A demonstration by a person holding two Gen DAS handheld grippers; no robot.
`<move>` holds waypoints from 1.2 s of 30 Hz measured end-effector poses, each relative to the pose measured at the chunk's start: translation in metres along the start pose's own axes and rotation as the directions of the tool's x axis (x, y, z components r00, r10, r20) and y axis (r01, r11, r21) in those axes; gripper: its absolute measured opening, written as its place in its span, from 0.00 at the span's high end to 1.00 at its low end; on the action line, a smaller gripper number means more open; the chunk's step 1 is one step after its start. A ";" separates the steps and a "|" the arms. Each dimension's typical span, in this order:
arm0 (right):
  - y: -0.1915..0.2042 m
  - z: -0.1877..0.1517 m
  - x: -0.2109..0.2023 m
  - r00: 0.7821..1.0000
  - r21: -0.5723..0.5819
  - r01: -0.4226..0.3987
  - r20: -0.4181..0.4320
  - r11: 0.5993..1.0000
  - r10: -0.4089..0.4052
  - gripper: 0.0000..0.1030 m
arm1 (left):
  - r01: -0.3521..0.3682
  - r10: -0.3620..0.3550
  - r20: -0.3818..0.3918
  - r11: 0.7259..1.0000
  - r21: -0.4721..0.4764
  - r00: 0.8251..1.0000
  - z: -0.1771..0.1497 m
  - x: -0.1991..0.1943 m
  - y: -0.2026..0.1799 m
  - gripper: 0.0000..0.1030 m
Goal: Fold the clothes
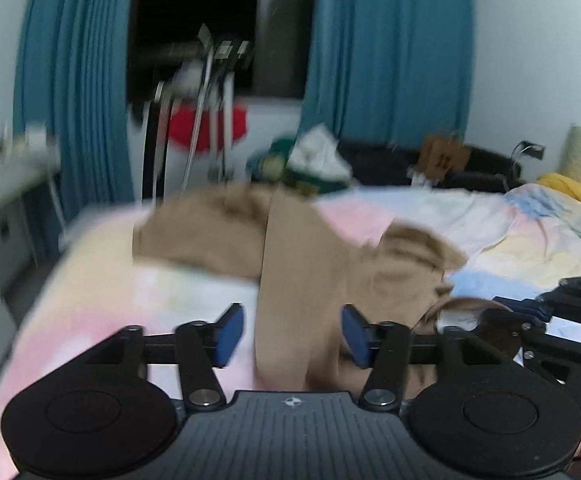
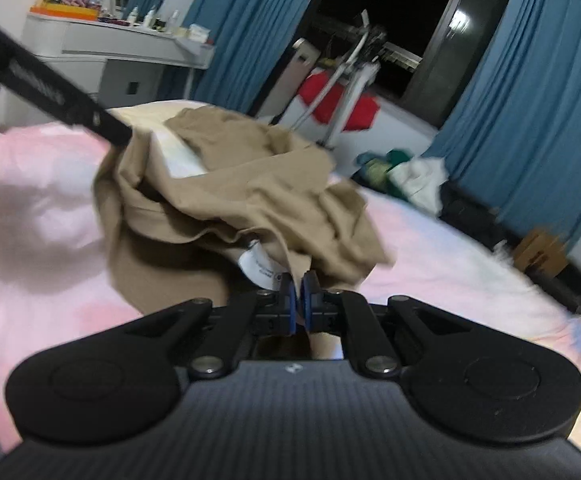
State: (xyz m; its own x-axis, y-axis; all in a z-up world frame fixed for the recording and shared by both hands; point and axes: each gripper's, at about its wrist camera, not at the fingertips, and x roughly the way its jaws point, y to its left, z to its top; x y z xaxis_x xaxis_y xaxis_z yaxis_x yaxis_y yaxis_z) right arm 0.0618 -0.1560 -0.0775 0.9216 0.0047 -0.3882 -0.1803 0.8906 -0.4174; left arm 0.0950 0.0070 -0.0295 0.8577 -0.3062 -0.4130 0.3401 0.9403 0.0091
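My right tool [image 2: 298,296] is pinched tight on the near edge of the tan garment [image 2: 250,184], right beside its white care label [image 2: 259,266]; the blue pads [image 2: 287,300] are pressed almost together with the soft cloth caught between them. My left tool [image 1: 292,332] stands wide apart, its blue pads on either side of a flat strip of the same tan garment [image 1: 290,264] without closing on it. The garment lies on the bed [image 1: 490,236], on a pastel pink, yellow and blue sheet, and its long flat strip runs straight away from my left tool toward the blue curtains [image 1: 386,52]. The rest of the cloth is bunched in loose, matte folds to both sides of that strip, one heap further off and one near my right tool [image 1: 550,320]. Seen from the right wrist, the garment rises in a crumpled mound, with my left tool's black body [image 2: 50,92] touching its far edge.
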 end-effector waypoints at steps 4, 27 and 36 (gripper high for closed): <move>-0.008 0.000 0.000 0.999 0.029 -0.044 -0.010 0.999 0.045 0.93 | 0.055 -0.058 0.065 0.997 0.047 0.996 -0.001 -0.008 -0.015 0.40; -0.071 -0.007 0.010 0.963 0.476 -0.258 0.060 0.841 0.262 0.92 | -0.032 0.069 -0.048 0.836 0.548 0.996 -0.078 0.107 -0.115 0.40; -0.037 -0.005 0.022 0.956 0.291 -0.273 -0.022 0.917 0.292 0.44 | 0.101 -0.065 -0.197 0.979 0.178 0.978 -0.035 0.090 -0.052 0.82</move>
State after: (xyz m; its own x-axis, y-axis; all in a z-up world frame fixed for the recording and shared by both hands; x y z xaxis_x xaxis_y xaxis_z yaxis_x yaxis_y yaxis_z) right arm 0.0869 -0.1917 -0.0748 0.8210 0.2548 -0.5109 -0.3172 0.9476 -0.0371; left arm 0.1413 -0.0641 -0.0993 0.7409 -0.3318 -0.5839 0.4882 0.8631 0.1291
